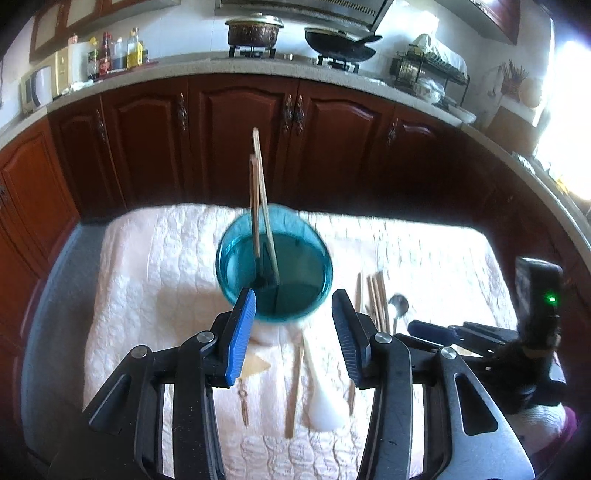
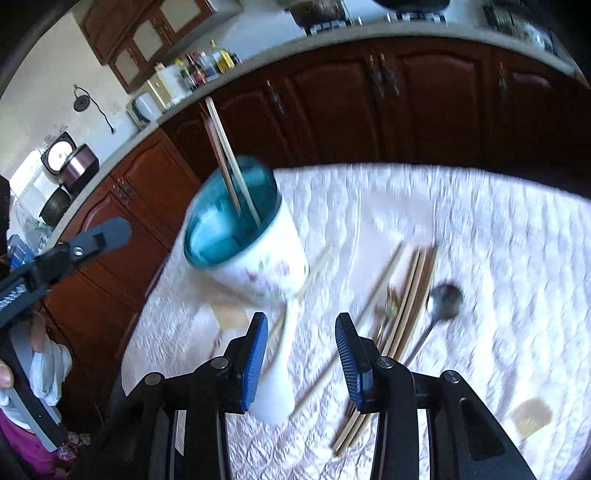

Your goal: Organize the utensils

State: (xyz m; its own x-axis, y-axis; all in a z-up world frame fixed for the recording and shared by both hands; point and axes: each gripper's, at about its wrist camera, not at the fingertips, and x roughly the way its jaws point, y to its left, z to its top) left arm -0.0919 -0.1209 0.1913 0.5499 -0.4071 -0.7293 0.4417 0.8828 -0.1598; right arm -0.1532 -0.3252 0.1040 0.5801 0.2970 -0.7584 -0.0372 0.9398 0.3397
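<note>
Daylight floods from a window [image 1: 569,122] far right of my fingers [image 1: 240,339], blowing it out; fisheye bends the edges, and my right view smears with motion blur.

Dark red wood cabinets [image 1: 236,140], grey countertop [image 1: 177,68], white tiled wall [image 1: 184,33], bright window [image 1: 569,110]

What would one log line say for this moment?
task: organize utensils | cup: two chopsticks inside | left gripper: open, empty | right gripper: opening, empty

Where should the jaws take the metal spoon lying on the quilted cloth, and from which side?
Grip the metal spoon at mid-handle, probably from straight above. It lies flat, its handle thin and straight; the round bowl would likely slip, and the chopsticks crowd one side.
</note>
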